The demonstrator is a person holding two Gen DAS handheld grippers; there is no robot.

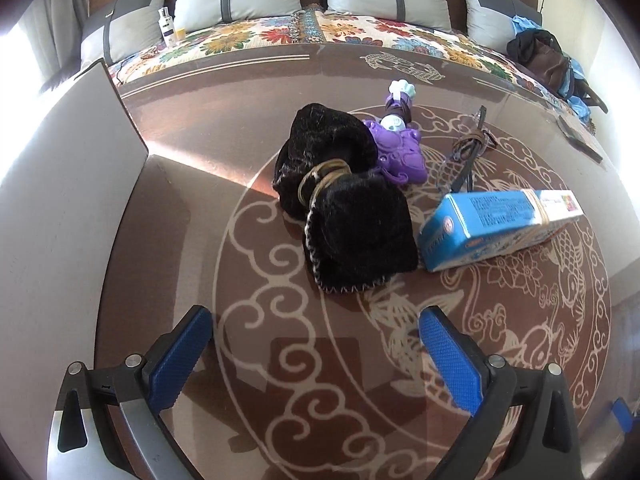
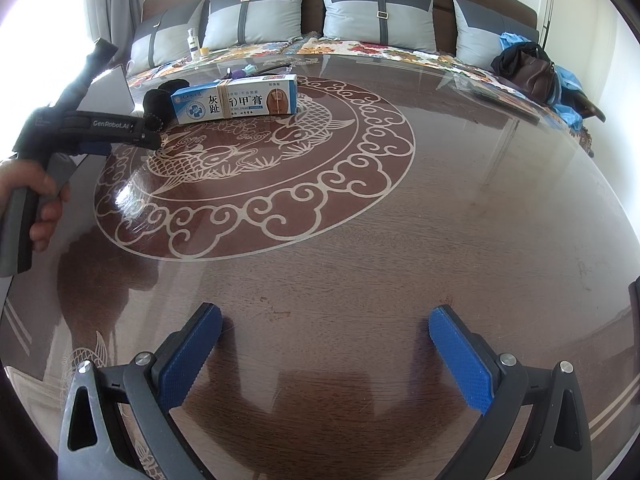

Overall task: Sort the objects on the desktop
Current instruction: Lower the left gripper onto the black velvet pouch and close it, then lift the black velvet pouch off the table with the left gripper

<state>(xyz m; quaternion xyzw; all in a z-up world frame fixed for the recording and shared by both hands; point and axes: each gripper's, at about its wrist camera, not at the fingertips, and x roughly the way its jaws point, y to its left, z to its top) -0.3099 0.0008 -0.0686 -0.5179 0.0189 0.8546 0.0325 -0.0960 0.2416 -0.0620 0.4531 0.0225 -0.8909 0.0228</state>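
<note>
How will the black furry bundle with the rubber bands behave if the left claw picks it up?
The black furry bundle looks soft, so it will probably squash and flop rather than stay stiff. The rubber bands pinch only its middle, so both ends may sag. Its fuzzy surface should grip the textured blue pads well, and it seems unlikely to roll.

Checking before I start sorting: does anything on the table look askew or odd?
Nothing is spilled or damaged. The blue box lies on its side with a rubber band around it, and the black furry bundle is banded too, pressed against the purple toy.
</note>
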